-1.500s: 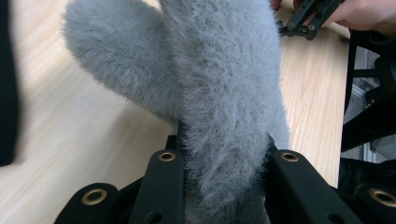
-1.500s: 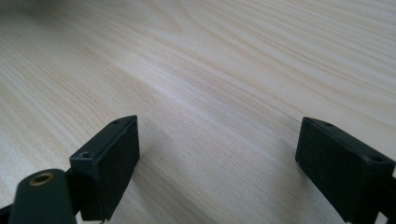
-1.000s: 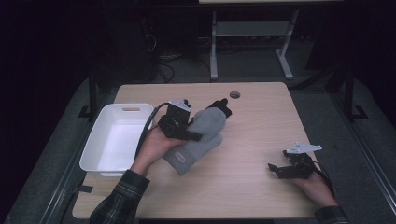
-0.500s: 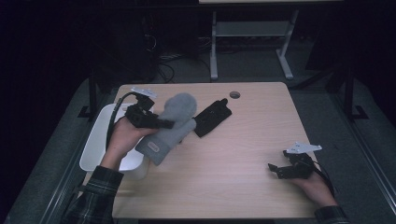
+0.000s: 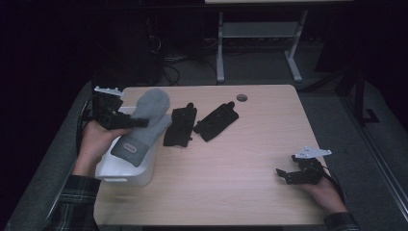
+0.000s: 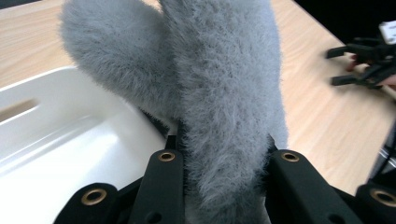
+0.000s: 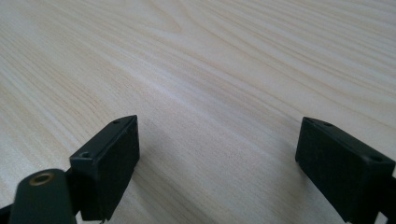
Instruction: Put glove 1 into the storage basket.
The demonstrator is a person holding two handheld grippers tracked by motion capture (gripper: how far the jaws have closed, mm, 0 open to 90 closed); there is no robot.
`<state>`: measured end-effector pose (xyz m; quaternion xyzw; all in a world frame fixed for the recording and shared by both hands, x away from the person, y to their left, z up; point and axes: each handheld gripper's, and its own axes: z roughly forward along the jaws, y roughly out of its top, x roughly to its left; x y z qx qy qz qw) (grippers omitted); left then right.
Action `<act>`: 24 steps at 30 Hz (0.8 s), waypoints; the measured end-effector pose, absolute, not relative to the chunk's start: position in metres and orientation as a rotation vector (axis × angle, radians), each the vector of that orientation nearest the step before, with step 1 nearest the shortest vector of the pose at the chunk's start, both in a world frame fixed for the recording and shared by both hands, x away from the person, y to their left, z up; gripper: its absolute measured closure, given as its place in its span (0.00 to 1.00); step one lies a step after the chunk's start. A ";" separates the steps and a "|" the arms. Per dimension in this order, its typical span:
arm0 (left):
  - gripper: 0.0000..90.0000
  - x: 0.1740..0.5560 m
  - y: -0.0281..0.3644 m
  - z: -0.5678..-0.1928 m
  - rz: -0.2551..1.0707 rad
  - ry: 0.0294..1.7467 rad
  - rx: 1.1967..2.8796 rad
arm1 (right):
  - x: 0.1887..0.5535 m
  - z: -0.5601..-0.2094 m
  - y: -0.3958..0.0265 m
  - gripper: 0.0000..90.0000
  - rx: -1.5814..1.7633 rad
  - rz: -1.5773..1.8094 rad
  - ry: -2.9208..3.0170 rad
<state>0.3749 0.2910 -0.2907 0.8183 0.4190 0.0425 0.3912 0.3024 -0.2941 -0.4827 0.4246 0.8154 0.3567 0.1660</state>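
Nothing legible anywhere; small patch on the cuff of the grey mitten (image 5: pixel 144 126), perhaps a label, too blurred to read

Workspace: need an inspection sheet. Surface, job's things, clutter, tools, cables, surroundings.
Surface: wooden table, round grommet hole near the far edge.
Job's things: grey mitten held over the white bin at the table's left edge; two black gloves lying mid-table.
Clutter: nothing seen.
Tools: left tool shut on the mitten; right tool open, low over bare table at the near right.
Cables: black cable looping from the left tool; more on the floor behind.
Surroundings: dark room, white table frame behind.
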 end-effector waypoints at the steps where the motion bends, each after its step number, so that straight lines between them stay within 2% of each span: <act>1: 0.81 0.375 0.296 -0.292 0.112 1.077 2.077 | 0.302 -0.483 -0.294 0.15 1.211 1.017 2.322; 13: 0.81 0.380 0.338 -0.330 0.084 1.225 2.059 | 0.302 -0.483 -0.294 0.15 1.211 1.015 2.321; 24: 0.80 0.400 0.350 -0.382 0.024 1.340 2.085 | 0.302 -0.483 -0.294 0.15 1.213 1.015 2.319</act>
